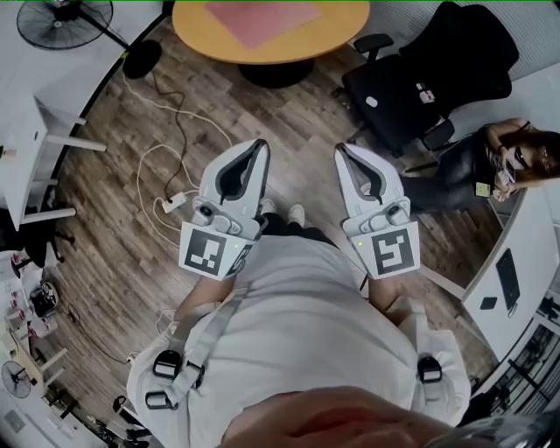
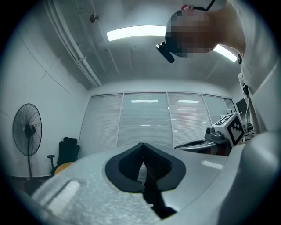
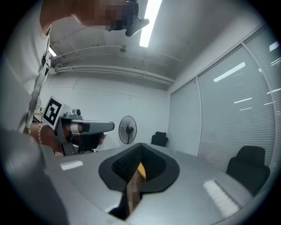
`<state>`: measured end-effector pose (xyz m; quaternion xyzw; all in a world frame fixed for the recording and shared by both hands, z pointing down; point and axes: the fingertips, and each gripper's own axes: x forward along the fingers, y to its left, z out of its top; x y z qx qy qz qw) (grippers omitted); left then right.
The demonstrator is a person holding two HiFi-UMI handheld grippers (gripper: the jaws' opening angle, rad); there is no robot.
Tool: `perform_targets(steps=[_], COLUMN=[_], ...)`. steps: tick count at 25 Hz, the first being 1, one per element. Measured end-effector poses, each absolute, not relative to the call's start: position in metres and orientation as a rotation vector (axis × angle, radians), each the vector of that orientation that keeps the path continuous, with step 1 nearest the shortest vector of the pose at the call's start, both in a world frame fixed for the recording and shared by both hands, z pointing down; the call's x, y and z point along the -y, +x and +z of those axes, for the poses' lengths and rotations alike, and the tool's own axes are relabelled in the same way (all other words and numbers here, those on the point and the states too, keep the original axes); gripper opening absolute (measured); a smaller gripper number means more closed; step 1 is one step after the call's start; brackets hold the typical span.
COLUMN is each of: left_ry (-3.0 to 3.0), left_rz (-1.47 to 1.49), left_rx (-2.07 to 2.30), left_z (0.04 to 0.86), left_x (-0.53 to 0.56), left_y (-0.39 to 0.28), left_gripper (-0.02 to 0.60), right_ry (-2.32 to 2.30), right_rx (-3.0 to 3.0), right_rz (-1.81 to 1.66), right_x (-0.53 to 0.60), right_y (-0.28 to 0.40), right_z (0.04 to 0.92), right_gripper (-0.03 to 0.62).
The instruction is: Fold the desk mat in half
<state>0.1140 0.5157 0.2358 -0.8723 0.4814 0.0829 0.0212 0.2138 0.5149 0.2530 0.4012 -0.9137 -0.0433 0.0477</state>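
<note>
Left claw and right claw, both closed and empty, hang level at my chest, I judge because the pink desk mat lies flat on the round counter well ahead.

Left gripper, grey-and-white with marker cube: jaws pressing together at the tips, pointing forward.
Right gripper, same build: jaws meeting too, riding level alongside.

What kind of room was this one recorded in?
Most likely an office or meeting room: a round wooden table, a black swivel office chair, a white desk at the right, and a wall of closed blinds.
</note>
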Motion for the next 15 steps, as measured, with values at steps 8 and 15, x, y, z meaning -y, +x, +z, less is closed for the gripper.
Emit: perform_targets(steps=[8, 15], left_ry=[-2.702, -2.697], left_rz=[0.251, 0.255], left_rx=[-1.529, -1.548], left_z=[0.243, 0.246], left_x=[-0.497, -0.466], left_y=[0.106, 0.088], left_gripper=[0.006, 0.006], right_ry=[1.219, 1.207], right_rx=[2.803, 2.801], right_rz=[-0.093, -0.104], right_x=[-0.498, -0.467], right_y=[0.207, 0.190], right_z=[0.262, 0.261], right_gripper=[0.005, 0.005])
